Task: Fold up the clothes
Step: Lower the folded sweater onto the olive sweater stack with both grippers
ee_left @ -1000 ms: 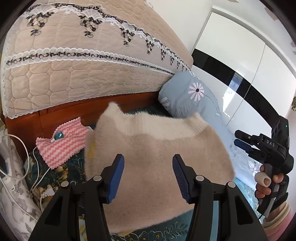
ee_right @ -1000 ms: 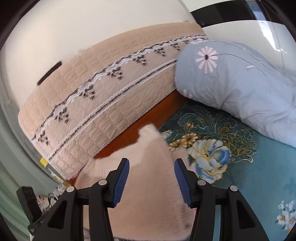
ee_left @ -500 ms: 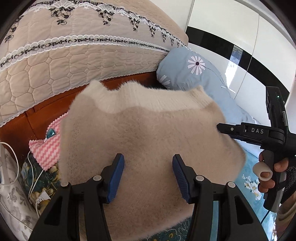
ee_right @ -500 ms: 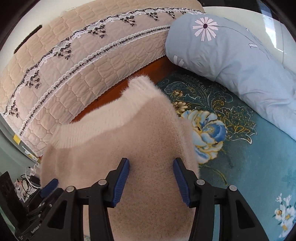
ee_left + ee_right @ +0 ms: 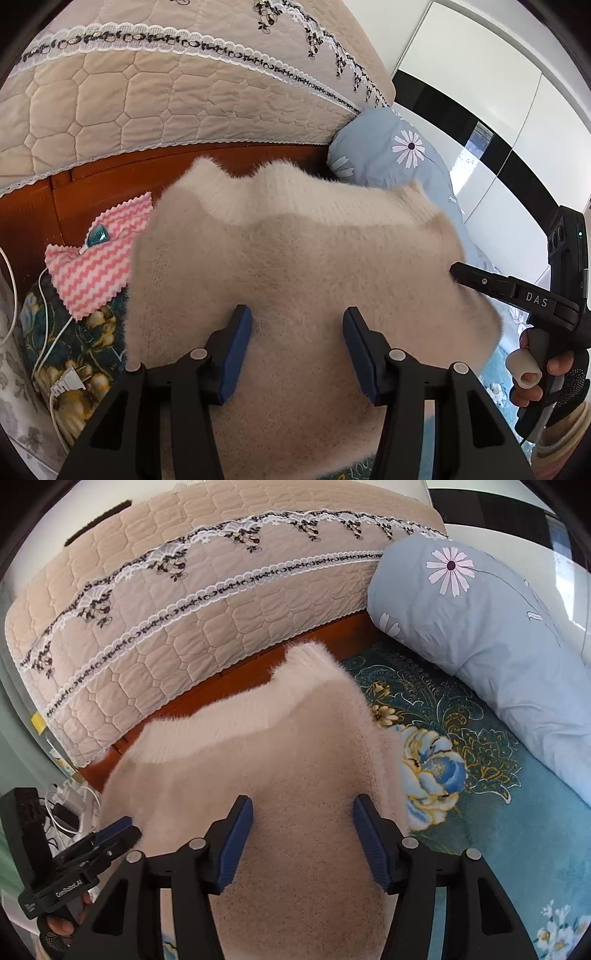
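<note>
Since a second ago both claws have closed in over the sweater, which now fills far more of each view.

The left claw (image 5: 297, 349) has its blue pads spread apart, gripping nothing, with the fuzzy beige sweater (image 5: 295, 273) lying beneath and between them. The right claw (image 5: 303, 836) is likewise spread wide over the same sweater (image 5: 280, 775), its pads clamped on nothing. The sweater's ribbed hem points to 12 o'clock, toward the wooden bed frame (image 5: 110, 173) and the quilted beige headboard cover (image 5: 184, 602). It rests on the teal floral bedspread (image 5: 480, 812). In the left wrist view, a pink zigzag cloth (image 5: 92, 266) lies at 9 o'clock and a blue daisy pillow (image 5: 391, 155) at 1 o'clock.
</note>
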Demonstrator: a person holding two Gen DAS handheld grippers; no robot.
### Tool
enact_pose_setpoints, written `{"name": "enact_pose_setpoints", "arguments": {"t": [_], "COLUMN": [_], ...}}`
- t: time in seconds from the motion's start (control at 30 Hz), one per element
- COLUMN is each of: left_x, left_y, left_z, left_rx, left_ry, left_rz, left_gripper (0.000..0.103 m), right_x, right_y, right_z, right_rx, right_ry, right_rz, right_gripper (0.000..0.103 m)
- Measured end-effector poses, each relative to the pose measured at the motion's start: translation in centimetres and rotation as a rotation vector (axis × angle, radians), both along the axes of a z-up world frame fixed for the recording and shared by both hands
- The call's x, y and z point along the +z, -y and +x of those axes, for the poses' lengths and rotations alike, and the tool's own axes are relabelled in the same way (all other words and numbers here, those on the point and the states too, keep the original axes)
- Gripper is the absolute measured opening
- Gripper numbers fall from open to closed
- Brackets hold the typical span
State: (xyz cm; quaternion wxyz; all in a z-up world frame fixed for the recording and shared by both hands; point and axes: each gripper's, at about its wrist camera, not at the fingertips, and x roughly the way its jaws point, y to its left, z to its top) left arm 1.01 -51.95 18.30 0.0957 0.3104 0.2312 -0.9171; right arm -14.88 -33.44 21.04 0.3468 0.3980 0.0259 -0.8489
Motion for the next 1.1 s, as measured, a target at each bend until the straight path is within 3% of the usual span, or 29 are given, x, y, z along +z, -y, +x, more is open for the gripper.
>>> {"name": "enact_pose_setpoints", "arguments": {"t": [0.17, 0.33, 0.47, 0.57, 0.77, 0.87, 1.0, 1.1], "left_x": [0.3, 1.5, 2.8, 2.4, -1.2, -3.3, -5.4, -6.9], "left_y": [-0.5, -1.4, -4.0, -6.6, -10.9, -12.3, -12.6, -12.0], "left_z": [0.2, 2.3, 4.7, 6.8, 9.8, 9.7, 8.5, 8.0], "left_rx": [0.015, 0.087, 0.136, 0.138, 0.186, 0.232, 0.275, 0.31], "left_ry": [-0.005, -0.04, -0.088, -0.151, -0.179, -0.13, -0.064, -0.043], "left_rz": [-0.027, -0.019, -0.065, -0.058, -0.019, -0.052, -0.092, -0.059], "left_gripper": [0.054, 0.054, 0.055, 0.057, 0.059, 0.059, 0.059, 0.059], "right_x": [-0.1, 1.0, 1.0, 1.0, 1.0, -1.4, -5.0, -7.5], "right_y": [0.0, -2.0, -3.9, -5.4, -8.3, -8.5, -8.2, -8.3], "right_z": [0.1, 2.6, 5.6, 7.8, 12.3, 13.9, 14.4, 14.1], "right_rx": [-0.009, -0.005, -0.007, -0.009, -0.013, -0.036, -0.049, -0.075], "right_ry": [-0.013, -0.059, -0.12, -0.165, -0.256, -0.3, -0.274, -0.263], "right_rz": [0.008, -0.089, -0.144, -0.185, -0.267, -0.217, -0.179, -0.174], "right_gripper": [0.062, 0.062, 0.062, 0.062, 0.062, 0.062, 0.062, 0.062]}}
